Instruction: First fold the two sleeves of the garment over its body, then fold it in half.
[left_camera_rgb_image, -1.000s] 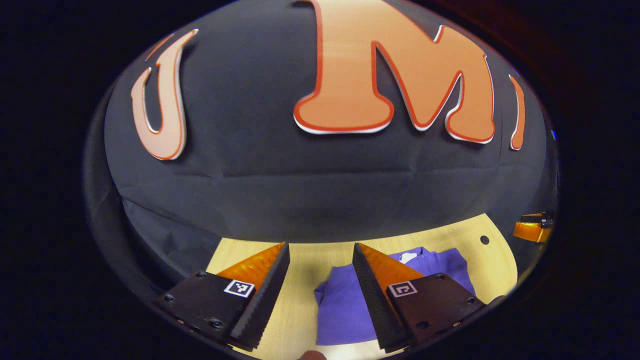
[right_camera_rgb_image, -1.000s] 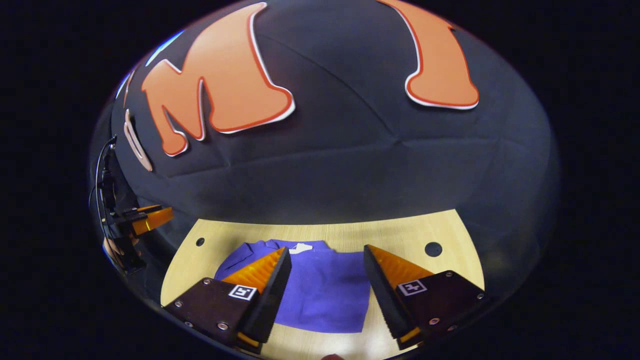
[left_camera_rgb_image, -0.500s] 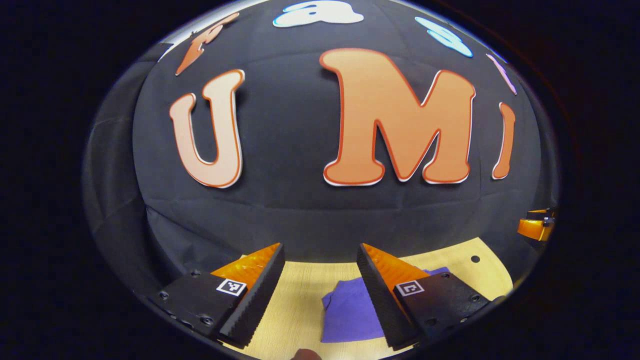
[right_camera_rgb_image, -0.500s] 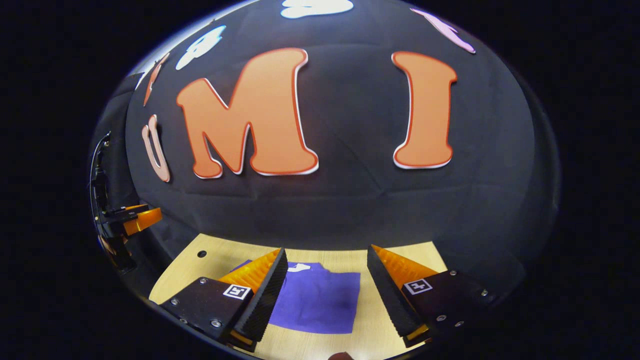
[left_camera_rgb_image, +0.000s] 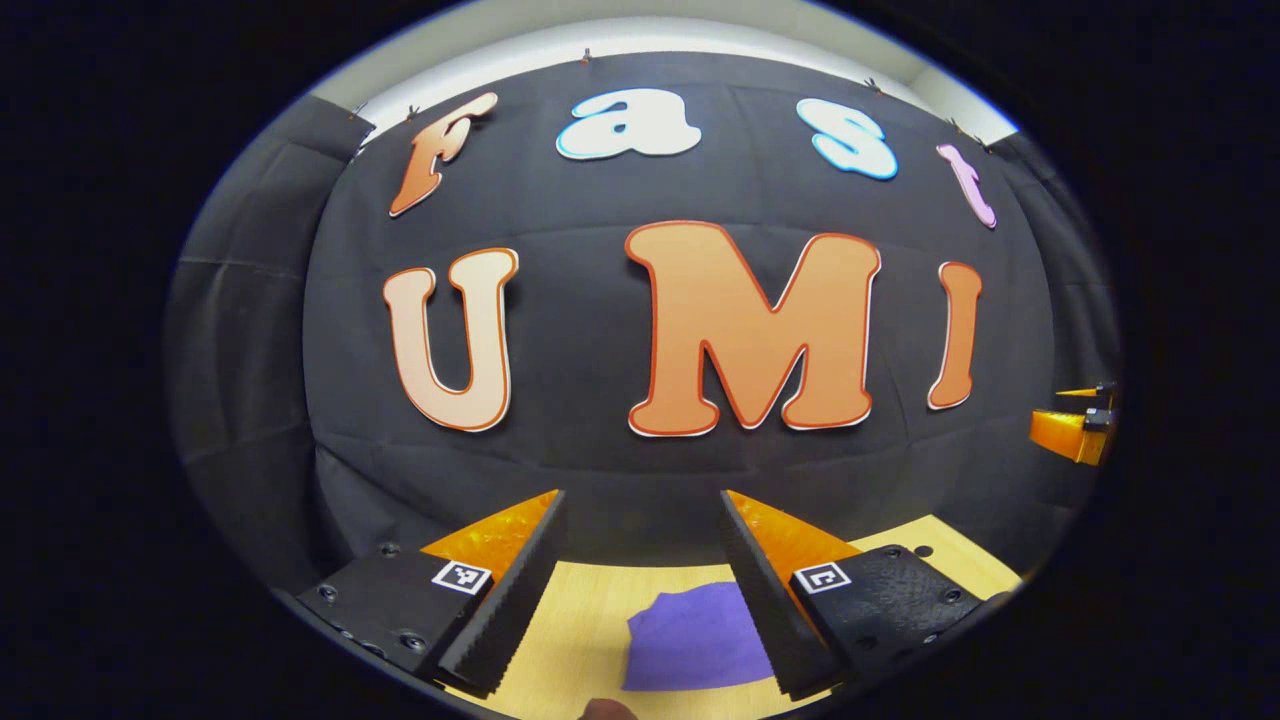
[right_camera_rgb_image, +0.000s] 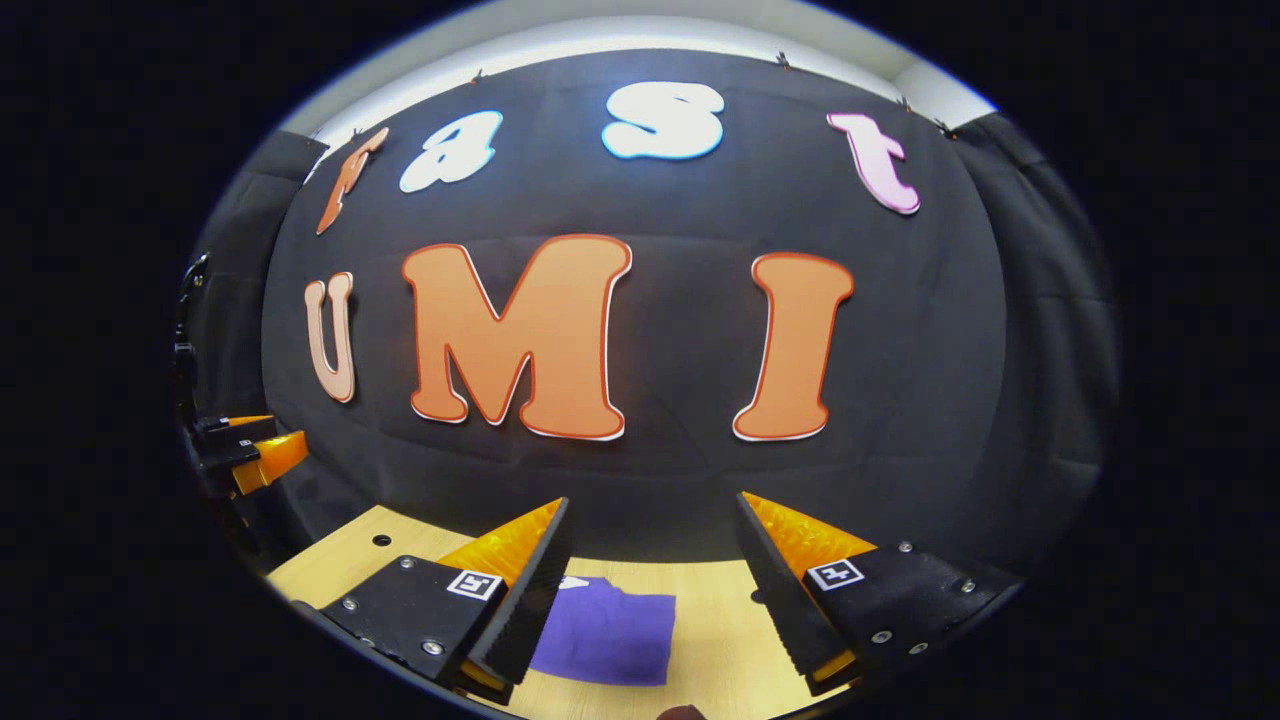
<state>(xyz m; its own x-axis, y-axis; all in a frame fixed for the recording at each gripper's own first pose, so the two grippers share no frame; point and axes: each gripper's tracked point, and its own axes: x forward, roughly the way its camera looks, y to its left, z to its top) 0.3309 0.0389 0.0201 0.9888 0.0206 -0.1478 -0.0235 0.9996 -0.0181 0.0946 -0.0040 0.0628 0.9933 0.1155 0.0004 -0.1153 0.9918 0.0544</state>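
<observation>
In the left gripper view, the left gripper is held up off the bench with its jaws apart and nothing between them; the purple garment lies flat on the bench below and just ahead, a compact folded shape, apart from the fingers. The right gripper shows at the far right edge, raised well away from the cloth. Judging from this, the folds look done, so the main risk is a careless low pass: an open finger catching an edge would drag the top layer and undo the fold. In the right gripper view, the right gripper likewise hangs clear, jaws apart and empty, the garment lying on the bench beneath, partly behind its left finger. No containers are to be seen.
</observation>
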